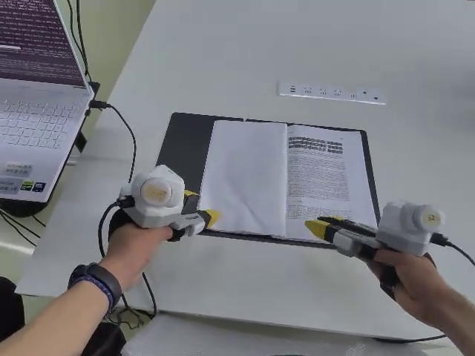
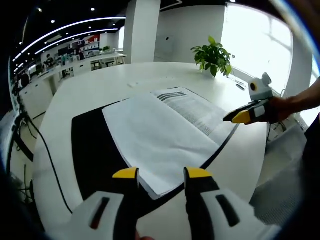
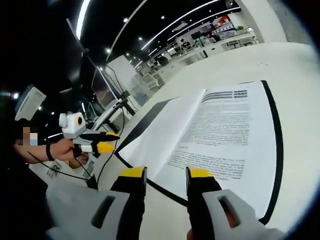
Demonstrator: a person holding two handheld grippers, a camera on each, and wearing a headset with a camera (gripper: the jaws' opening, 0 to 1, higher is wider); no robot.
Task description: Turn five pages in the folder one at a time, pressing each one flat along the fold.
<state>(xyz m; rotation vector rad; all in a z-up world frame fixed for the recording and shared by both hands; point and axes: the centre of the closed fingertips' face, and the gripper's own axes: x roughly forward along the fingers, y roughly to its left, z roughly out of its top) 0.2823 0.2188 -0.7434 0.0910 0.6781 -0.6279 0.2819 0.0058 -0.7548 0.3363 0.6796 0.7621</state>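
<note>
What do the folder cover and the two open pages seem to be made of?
The folder cover looks like matte black plastic or coated card: dark, even, without glare; I cannot tell which. The blank page and the printed page look like thin white paper: matte, lying flat, one bearing black print.

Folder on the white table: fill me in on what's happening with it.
A person holds a tool in each hand at the near edge of the open black folder. The left tool is open by the bottom corner of the blank left page, and the right tool is open at the bottom of the printed right page. Neither grips anything; both pages lie flat.
</note>
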